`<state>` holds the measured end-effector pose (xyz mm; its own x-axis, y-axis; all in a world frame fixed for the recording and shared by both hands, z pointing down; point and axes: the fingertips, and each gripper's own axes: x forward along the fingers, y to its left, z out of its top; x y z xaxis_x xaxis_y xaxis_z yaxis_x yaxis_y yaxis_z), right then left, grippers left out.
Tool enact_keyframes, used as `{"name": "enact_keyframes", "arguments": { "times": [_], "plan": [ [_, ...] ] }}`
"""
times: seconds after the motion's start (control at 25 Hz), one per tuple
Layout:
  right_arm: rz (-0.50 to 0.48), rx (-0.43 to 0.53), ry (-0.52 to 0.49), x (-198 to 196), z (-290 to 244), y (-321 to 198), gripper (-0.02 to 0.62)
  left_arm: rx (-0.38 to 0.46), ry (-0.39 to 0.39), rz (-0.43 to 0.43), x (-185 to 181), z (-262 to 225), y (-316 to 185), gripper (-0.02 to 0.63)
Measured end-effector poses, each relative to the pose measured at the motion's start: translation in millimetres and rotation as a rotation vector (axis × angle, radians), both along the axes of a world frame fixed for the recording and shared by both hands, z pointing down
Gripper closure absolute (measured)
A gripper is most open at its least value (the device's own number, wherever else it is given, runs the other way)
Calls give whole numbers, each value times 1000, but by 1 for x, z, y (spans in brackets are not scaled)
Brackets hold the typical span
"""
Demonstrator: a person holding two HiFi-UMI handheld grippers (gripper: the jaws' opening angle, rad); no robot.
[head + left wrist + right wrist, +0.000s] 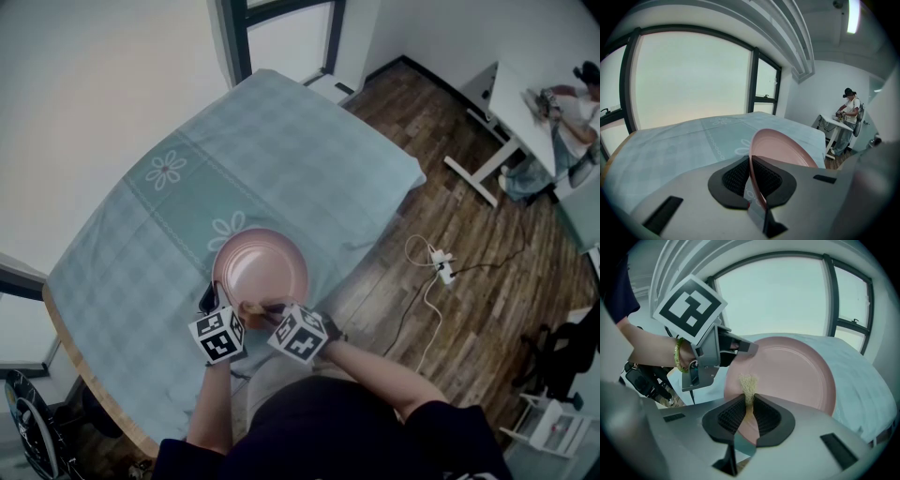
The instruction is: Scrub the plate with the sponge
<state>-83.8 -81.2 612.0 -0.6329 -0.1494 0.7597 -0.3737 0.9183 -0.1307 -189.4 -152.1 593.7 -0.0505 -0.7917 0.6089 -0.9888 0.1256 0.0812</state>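
Right claw (748,397) round sponge (747,383) — seemingly on plate (797,376); left claw (751,159) at rim (762,132)

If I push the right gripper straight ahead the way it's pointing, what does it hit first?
The pink plate. The sponge pinched in the right gripper leads, aimed at the plate's face, low and left of centre. It's hard to tell whether the sponge already touches.

I see bare tablecloth (281,141) across the upper and left frame, free to pass. At lower centre the plate (267,264), left gripper (215,300) and right gripper (261,308) crowd close together.
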Motion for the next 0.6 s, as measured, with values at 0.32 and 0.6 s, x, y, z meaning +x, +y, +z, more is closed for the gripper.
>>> {"name": "enact_keyframes", "arguments": {
  "times": [0.32,0.6],
  "plan": [
    [107,68,21,31,-2,-51,541,11,-13,16,3,-3,-2,583],
    [198,159,80,60,1,-104,541,16,-26,30,6,-6,-3,583]
  ]
}}
